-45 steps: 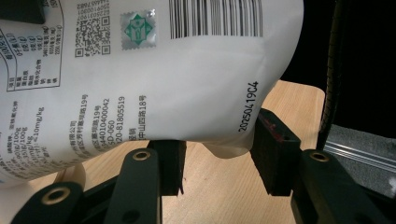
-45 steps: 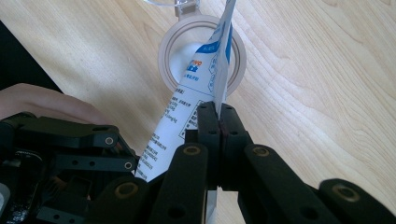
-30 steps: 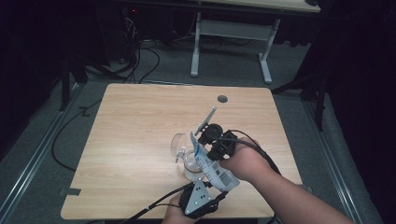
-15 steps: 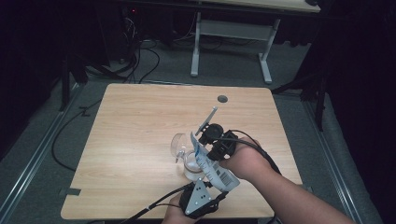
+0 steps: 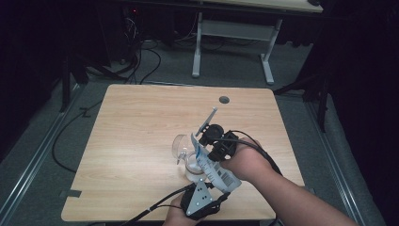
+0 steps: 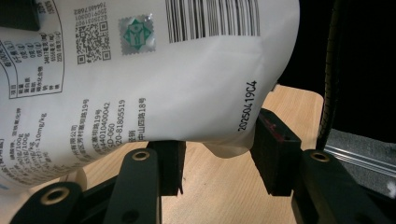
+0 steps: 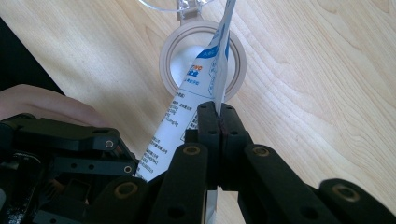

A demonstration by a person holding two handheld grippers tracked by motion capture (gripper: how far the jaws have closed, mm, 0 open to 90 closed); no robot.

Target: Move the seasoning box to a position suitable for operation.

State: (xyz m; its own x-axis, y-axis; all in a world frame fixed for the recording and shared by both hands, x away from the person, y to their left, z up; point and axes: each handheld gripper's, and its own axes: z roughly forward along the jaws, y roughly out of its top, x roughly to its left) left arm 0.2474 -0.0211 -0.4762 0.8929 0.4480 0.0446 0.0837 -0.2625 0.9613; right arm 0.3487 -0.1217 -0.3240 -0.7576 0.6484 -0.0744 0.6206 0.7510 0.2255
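The right tool point(image 7: 218, 116) pinches the white printed plastic pouch point(image 7: 196, 100) at centre frame, tipped over the round clear jar point(image 7: 201, 65) on the wooden worktop point(image 7: 327, 93). The left tool point(image 6: 217, 154) grips the pouch's bottom.

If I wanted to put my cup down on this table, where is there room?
The table is bare across its left half and along the far edge around the small round hole. The crowded spot is near the front right, where both grippers, the white pouch and the open jar bunch together.
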